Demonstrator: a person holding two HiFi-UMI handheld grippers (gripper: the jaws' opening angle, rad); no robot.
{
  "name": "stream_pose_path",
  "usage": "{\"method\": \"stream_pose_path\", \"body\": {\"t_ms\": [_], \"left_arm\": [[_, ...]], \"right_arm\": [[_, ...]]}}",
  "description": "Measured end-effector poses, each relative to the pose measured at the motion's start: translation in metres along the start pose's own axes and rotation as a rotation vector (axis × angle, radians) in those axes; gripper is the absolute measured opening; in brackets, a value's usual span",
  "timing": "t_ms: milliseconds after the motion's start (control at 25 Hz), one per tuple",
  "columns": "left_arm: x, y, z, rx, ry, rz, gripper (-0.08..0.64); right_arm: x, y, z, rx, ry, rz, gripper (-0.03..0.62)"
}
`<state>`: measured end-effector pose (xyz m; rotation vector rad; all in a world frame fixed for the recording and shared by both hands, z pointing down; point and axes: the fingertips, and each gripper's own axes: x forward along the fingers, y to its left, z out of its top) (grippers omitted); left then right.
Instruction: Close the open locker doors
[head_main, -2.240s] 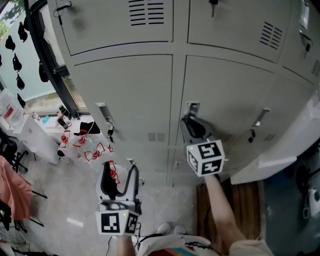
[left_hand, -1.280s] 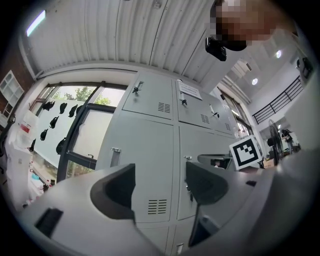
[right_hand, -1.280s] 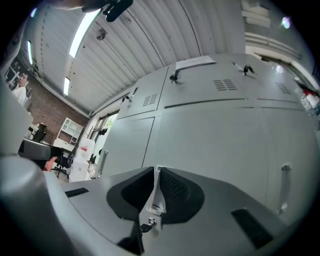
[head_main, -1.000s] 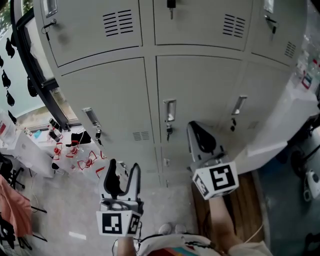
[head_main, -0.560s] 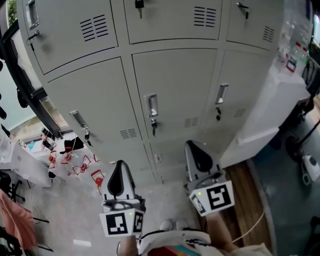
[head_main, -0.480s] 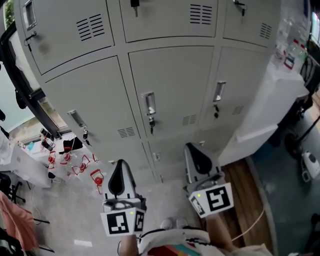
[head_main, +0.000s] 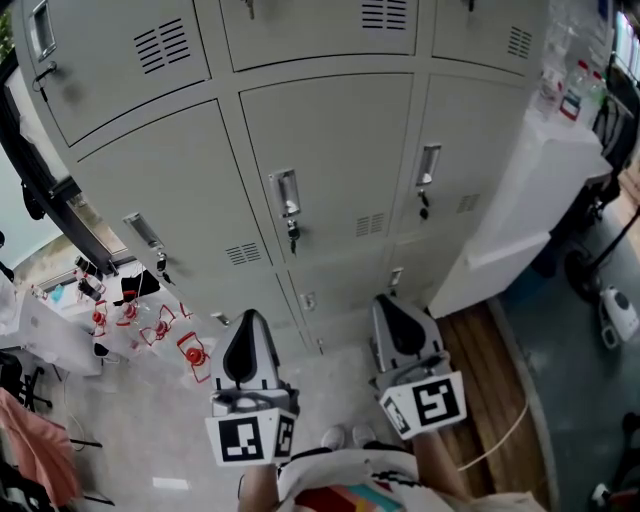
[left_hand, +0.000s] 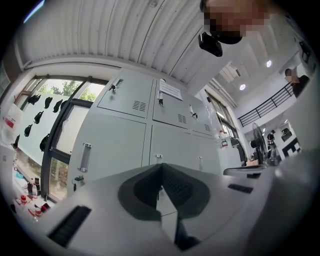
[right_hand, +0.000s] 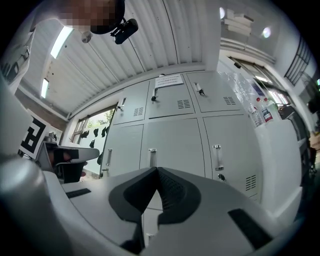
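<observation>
A bank of grey lockers (head_main: 330, 150) fills the head view, and every door in sight lies flush and closed. The middle door's handle (head_main: 287, 195) has a key hanging under it, as do the left door's handle (head_main: 140, 231) and the right door's handle (head_main: 428, 166). My left gripper (head_main: 248, 340) hangs low in front of the bottom row, shut and empty. Beside it, my right gripper (head_main: 393, 318) is also shut with nothing in it. Neither touches a door. In the left gripper view the left gripper (left_hand: 161, 167) has its jaws closed tight, and in the right gripper view so does the right gripper (right_hand: 156, 171).
A white cabinet (head_main: 540, 200) stands against the lockers' right end. A wooden floor strip (head_main: 490, 370) with a cable (head_main: 500, 440) runs below it. At left are a dark window frame (head_main: 40, 190) and red-and-white items (head_main: 150, 325). The person's shoes (head_main: 345, 437) show at the bottom.
The right gripper has come off the middle door's handle, and both grippers have drawn back and down from the lockers. The left jaws, open a second ago, are now shut.
</observation>
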<state>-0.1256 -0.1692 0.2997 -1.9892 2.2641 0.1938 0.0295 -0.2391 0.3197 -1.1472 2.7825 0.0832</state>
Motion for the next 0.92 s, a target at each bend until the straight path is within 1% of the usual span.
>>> {"method": "stream_pose_path", "body": {"t_ms": [160, 320, 920], "left_arm": [[0.0004, -0.0021, -0.0003, -0.003, 0.001, -0.007, 0.005], [-0.0001, -0.0018, -0.0029, -0.007, 0.009, -0.01, 0.005], [0.0001, 0.0045, -0.0054, -0.03, 0.005, -0.001, 0.005]], "right_arm": [[-0.0003, -0.0025, 0.0044, -0.012, -0.017, 0.001, 0.006], [0.0004, 0.0, 0.0071, 0.007, -0.013, 0.004, 0.006], [0.0062, 0.0068, 0.0054, -0.014, -0.001, 0.031, 0.006]]}}
